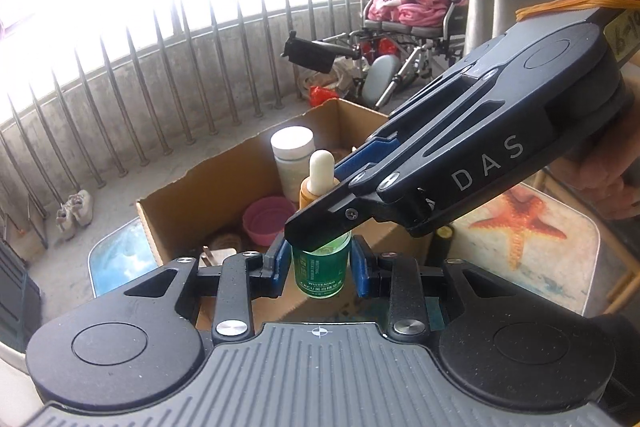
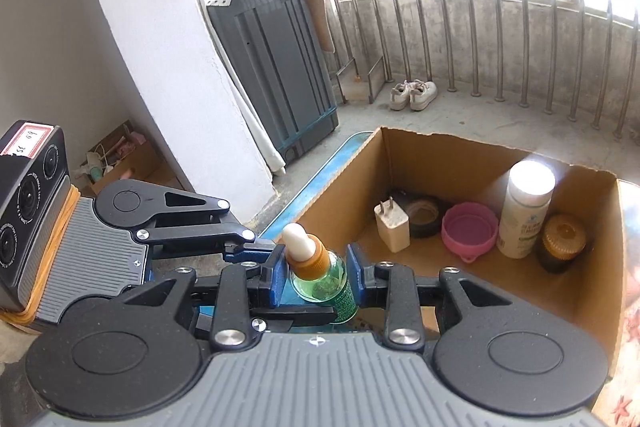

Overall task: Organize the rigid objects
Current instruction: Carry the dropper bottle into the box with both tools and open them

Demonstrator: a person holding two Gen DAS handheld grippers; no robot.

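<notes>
Green dropper bottle held upright in front of the cardboard box, clamped from both sides at once. Left gripper jaws clenched on the bottle's body, blue pads against the glass. Right gripper jaws likewise gripping the bottle just below its orange collar. Inside the box: white charger plug, tape roll, pink lid, white bottle, amber jar. Starfish-patterned surface beneath.
</notes>
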